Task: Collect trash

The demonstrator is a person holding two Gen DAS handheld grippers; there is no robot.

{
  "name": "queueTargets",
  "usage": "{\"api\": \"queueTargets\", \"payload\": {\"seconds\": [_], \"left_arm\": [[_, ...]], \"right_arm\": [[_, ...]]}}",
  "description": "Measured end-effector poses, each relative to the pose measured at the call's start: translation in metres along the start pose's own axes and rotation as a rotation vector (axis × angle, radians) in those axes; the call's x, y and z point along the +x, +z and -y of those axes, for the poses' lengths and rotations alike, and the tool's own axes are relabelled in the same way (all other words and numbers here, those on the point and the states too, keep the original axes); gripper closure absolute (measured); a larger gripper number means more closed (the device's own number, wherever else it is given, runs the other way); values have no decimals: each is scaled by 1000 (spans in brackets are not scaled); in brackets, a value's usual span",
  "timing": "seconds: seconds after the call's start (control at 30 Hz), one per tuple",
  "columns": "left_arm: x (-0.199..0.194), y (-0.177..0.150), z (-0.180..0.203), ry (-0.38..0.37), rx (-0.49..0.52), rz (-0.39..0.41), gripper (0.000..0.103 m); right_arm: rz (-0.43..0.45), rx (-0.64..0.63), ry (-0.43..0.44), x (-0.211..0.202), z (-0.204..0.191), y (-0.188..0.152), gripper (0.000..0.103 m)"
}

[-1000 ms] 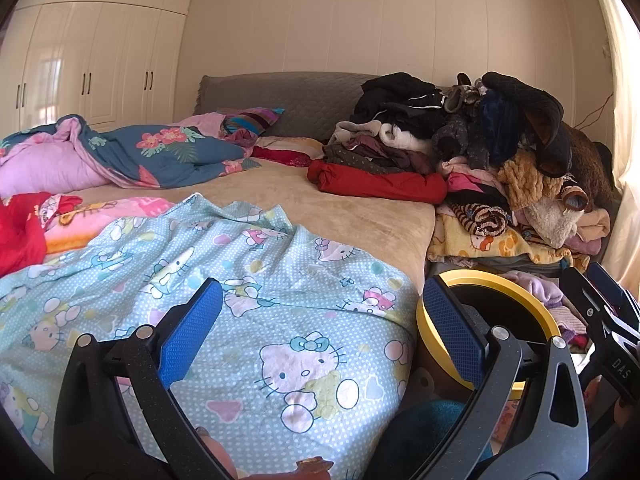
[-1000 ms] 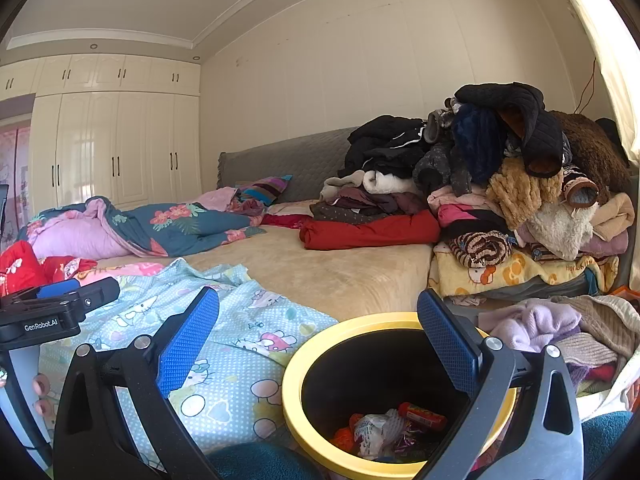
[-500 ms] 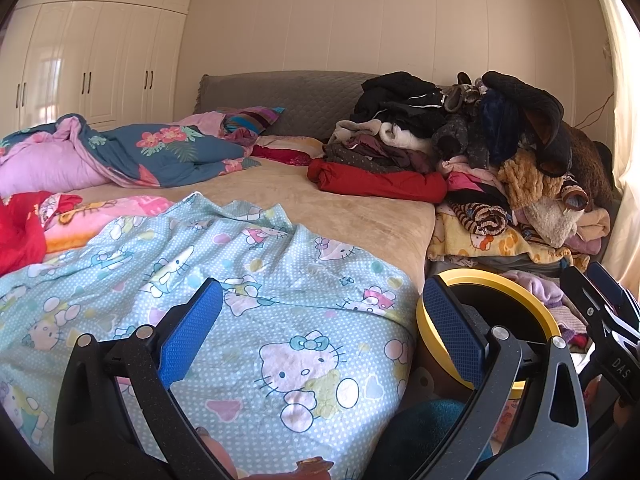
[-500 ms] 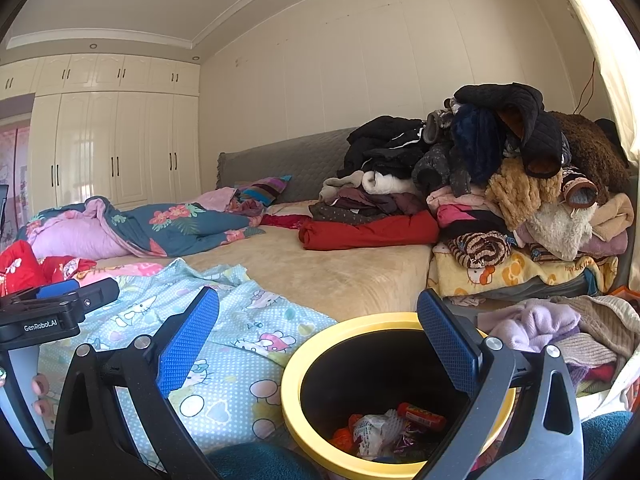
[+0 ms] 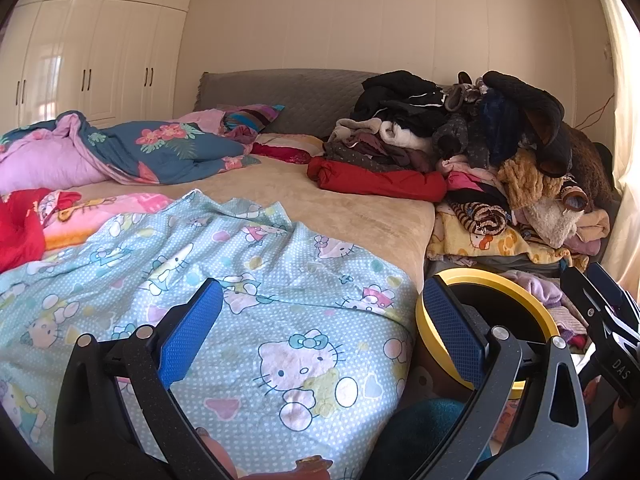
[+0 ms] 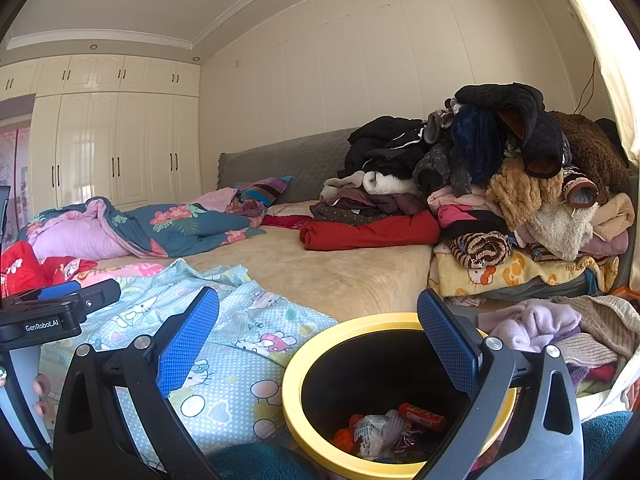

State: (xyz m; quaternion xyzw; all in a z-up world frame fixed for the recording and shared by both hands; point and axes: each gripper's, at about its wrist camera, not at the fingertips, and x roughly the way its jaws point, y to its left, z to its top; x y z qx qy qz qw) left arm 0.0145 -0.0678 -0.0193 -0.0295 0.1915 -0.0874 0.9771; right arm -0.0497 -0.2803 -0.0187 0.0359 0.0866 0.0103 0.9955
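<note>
with the left gripper (image 5: 322, 330) spread empty over the sheet (image 5: 240, 280) and the right gripper (image 6: 318, 334) spread empty above the bin (image 6: 304, 364), where wrappers (image 6: 394, 428) already lie, scan the bed slowly for leftover trash.

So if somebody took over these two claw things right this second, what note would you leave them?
Left claw: open, holding nothing, over the cartoon-cat blanket at the foot of the bed.
Right claw: open, holding nothing, above the yellow-rimmed bin.
Bin stands on the floor beside the bed; wrappers already lie at its bottom.
Done: some trash is in the bin.
Left: no loose trash shows on the blanket or the bed from here; check around the clothes pile and anywhere out of view.
</note>
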Motion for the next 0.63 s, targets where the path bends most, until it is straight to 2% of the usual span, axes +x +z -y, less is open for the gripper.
{"api": "queueTargets", "payload": {"seconds": [0.23, 0.3, 0.37, 0.4, 0.47, 0.5, 0.53, 0.57, 0.63], "left_arm": [[5, -9, 3, 37, -2, -63, 11], [7, -9, -10, 45, -32, -98, 11], [8, -9, -45, 98, -106, -138, 11], [7, -7, -71, 139, -148, -153, 11], [1, -11, -113, 236, -200, -168, 11], [-7, -17, -150, 355, -234, -179, 11], [-16, -23, -179, 438, -268, -185, 11], [-23, -26, -199, 486, -293, -188, 11], [-43, -46, -258, 651, -351, -229, 11]], "right_arm": [[-3, -1, 19, 1, -4, 10, 6], [-12, -5, 68, 9, -16, 19, 6], [-20, -36, 140, 19, -40, 27, 6], [-31, -52, 183, 25, -55, 30, 6], [-103, -91, 368, 47, -105, 36, 6], [-151, -119, 450, 58, -135, 35, 6], [-200, -153, 514, 67, -165, 33, 6], [-262, -193, 594, 78, -203, 26, 6], [-392, -252, 724, 96, -268, 9, 6]]}}
